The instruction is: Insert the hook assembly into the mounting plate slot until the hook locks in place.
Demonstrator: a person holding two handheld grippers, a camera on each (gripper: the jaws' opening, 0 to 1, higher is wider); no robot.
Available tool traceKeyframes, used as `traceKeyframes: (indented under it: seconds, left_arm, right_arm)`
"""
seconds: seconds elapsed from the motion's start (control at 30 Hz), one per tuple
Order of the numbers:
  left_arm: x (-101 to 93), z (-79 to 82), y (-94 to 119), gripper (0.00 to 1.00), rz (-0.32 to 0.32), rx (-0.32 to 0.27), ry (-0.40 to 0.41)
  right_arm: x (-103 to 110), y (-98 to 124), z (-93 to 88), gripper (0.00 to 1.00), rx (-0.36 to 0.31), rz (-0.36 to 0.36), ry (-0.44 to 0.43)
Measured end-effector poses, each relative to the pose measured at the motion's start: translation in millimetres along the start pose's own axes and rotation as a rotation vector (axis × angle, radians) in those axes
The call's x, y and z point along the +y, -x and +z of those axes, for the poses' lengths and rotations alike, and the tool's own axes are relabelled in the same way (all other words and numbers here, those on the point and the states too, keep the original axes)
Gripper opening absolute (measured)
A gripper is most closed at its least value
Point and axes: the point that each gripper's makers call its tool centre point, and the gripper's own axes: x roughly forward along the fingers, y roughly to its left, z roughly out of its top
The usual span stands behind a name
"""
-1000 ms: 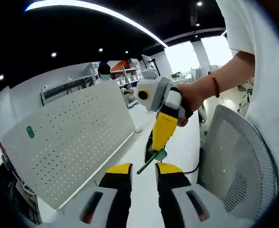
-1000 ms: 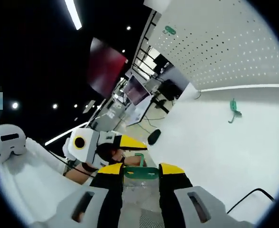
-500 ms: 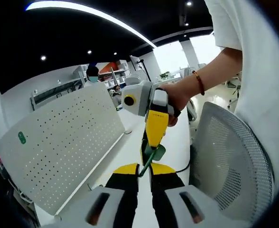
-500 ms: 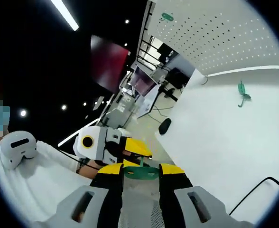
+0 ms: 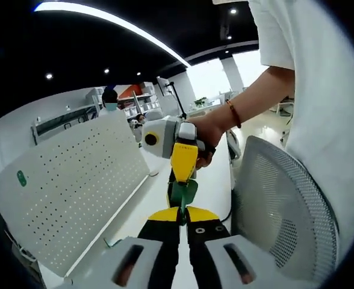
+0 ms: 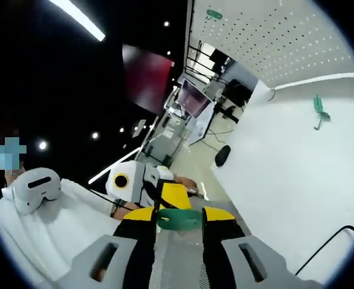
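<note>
Two grippers meet nose to nose above the white table (image 6: 273, 180), and the job right now looks like a hand-to-hand joining of the green parts, well apart from the board. Biggest thing first: the perforated mounting plate (image 5: 68, 198) stands upright at nine o'clock in the left gripper view, with a small green clip (image 5: 21, 177) sitting on its face near the far edge. A mesh chair back (image 5: 279, 211) curves in at four o'clock, and the person's hand (image 5: 210, 129) wraps the other tool.

Now the left gripper (image 5: 181, 215): its yellow-tipped jaws are pinched nearly together, and the thin stem of the green hook assembly (image 5: 182, 192) runs down between them, so I judge it has just caught hold. The right gripper (image 6: 179, 218), in its own view, stands moderately spread with a flat green piece (image 6: 178, 218) clamped crosswise between the pads.

A second green hook (image 6: 318, 108) lies loose on the table at two o'clock in the right gripper view, just beside the plate's foot.

To do this well, I'd say: keep both tools in line, press the parts straight along the stem without twisting, and hold the pinch firm, since that slim stem could swivel. Only then swing toward the plate, keeping the board and both hooks in sight.
</note>
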Motion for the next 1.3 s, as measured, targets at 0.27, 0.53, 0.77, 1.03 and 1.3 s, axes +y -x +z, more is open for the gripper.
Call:
traceKeyframes:
  seconds: [0.27,0.53,0.77,1.03,1.3]
  left_arm:
    - [3.5,3.2,2,0.03,0.019,-0.004,0.001]
    - [10.9,-3.9,4,0.02,0.062,0.037,0.031]
    - [23.7,-8.6,7,0.03,0.119,0.051,0.070]
    - [30.4,-5.7,12,0.03,0.152,0.043,0.077]
    - [39.1,-3.1,18,0.03,0.209,0.013,0.124]
  right_arm:
    - [2,-1,7.0,0.30,-0.035,0.019,-0.012]
    - [-2,-2,17.3,0.24,-0.063,-0.043,0.131]
    - [-4,-3,18.6,0.19,-0.066,-0.104,0.200]
    - [-3,-4,27.4,0.11,-0.149,-0.081,0.128]
    - [-2,-8,35.4,0.07,-0.192,-0.088,0.148]
